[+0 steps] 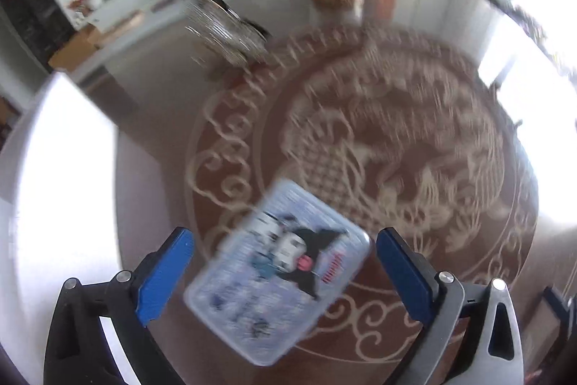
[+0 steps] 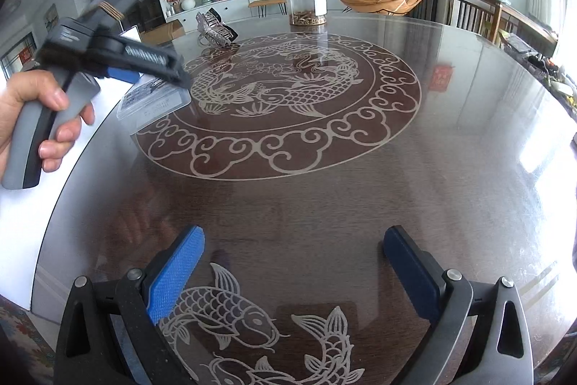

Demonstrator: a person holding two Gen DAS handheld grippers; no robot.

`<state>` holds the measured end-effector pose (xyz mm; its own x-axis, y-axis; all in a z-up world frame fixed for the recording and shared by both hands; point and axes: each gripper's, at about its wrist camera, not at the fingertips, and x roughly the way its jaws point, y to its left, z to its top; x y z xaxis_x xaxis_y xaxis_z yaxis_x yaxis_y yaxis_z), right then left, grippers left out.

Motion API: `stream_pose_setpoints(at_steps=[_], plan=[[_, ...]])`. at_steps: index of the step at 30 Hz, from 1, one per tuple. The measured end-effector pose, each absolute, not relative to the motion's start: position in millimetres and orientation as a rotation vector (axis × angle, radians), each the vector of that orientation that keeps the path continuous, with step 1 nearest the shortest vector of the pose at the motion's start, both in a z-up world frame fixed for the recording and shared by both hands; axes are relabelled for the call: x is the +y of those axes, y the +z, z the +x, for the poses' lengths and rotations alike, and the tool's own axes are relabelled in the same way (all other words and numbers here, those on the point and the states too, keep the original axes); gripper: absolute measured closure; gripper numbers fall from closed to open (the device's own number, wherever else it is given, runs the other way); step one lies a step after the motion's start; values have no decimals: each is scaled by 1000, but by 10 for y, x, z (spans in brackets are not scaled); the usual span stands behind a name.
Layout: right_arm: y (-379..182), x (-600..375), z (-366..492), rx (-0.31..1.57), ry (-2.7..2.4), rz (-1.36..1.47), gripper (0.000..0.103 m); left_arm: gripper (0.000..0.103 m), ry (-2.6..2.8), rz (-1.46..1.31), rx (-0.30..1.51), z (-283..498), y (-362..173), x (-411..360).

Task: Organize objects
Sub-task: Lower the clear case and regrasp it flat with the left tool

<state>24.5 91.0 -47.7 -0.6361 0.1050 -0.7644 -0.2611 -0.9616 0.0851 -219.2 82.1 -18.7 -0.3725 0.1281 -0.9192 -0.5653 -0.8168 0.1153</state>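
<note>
Both blue pads of our left gripper (image 1: 285, 273) stand wide, gripping nothing, with the cartoon-printed plastic box (image 1: 277, 271) lying loose between them near the round table's (image 2: 324, 186) edge; we should centre before squeezing.

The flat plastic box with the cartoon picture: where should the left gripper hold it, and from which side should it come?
Probably across its two long edges, coming from above. The plastic box lies flat on the table, so only its thin sides offer a hold. It sits askew between the open left gripper, so the wrist likely needs turning until the pads face those edges.
</note>
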Motion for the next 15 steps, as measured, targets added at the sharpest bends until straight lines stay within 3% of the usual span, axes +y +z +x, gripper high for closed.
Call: stream_pose_setpoints(at_steps=[4,8,15], plan=[[-489,903,244,282,2658,-1222,3,0,2273,-1340,641,-1981,-269,841],[-487,893,243,276,2658,-1226,2,40,2393,-1393,393,-1966,-265,597],[-487,897,238,276,2661,-1228,2,42,2521,-1429,211,-1530,-343,238]])
